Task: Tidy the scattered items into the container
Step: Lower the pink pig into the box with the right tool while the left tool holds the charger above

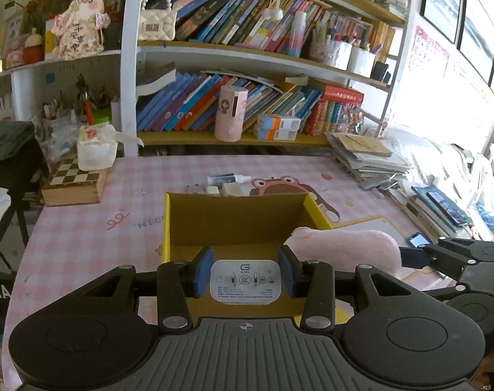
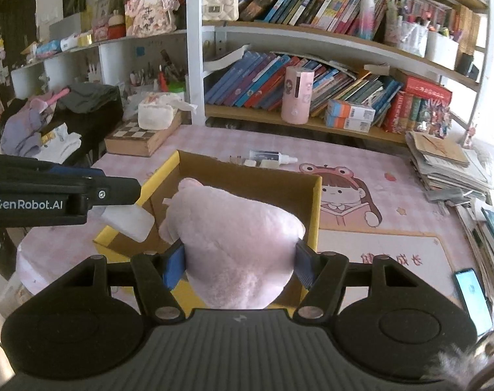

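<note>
An open cardboard box [image 1: 233,208] with yellow edges stands on the pink checked table; it also shows in the right wrist view [image 2: 250,176]. My left gripper [image 1: 245,272] is shut on a white charger plug [image 1: 245,279] above the box's near edge; the plug also shows in the right wrist view [image 2: 127,223]. My right gripper [image 2: 238,262] is shut on a pink plush toy [image 2: 237,238] held over the box; the toy shows in the left wrist view [image 1: 341,247]. A small dropper bottle [image 1: 227,179] and several small white items [image 1: 214,190] lie beyond the box.
A chessboard box [image 1: 74,182] with a tissue pack [image 1: 95,151] sits at the far left. A stack of papers and books [image 1: 367,159] lies at the right. A phone [image 2: 471,293] lies near the right edge. Bookshelves [image 1: 233,137] stand behind the table.
</note>
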The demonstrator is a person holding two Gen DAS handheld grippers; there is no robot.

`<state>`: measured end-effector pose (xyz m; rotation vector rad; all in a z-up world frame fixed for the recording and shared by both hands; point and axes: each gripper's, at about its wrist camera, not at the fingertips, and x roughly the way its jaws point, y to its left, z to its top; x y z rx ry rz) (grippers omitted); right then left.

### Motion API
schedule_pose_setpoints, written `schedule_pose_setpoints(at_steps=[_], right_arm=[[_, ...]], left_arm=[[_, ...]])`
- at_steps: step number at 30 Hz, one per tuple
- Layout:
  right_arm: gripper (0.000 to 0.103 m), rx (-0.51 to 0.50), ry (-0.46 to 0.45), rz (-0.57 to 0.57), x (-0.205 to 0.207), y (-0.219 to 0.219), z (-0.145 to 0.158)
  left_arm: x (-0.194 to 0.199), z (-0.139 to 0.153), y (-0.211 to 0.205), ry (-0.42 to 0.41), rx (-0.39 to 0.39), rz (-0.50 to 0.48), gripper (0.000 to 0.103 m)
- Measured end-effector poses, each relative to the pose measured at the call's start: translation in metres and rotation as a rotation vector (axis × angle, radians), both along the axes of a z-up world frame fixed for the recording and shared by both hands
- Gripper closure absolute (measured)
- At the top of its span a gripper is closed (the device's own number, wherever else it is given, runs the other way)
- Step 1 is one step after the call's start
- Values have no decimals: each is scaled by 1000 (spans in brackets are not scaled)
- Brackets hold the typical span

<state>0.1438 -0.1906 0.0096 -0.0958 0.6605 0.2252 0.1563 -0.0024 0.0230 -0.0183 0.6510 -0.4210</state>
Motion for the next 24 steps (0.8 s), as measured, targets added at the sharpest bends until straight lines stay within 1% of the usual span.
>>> schedule_pose_setpoints(at_steps=[7,11,14,20,24], right_arm=[[38,-58,71,54,46,4,-23],[38,-86,125,113,69,7,-40],[38,-125,152,154,83,9,-52],[38,-184,189,218,106,10,-67],[37,-208,201,251,115,9,-74]], left_arm=[[42,-22,-7,74,18,21,62],[64,-38,-12,132,32,20,62],[78,-50,-17,175,53,25,62],[95,-70,-23,242,75,44,62],[98,-78,-25,273,83,62,61]])
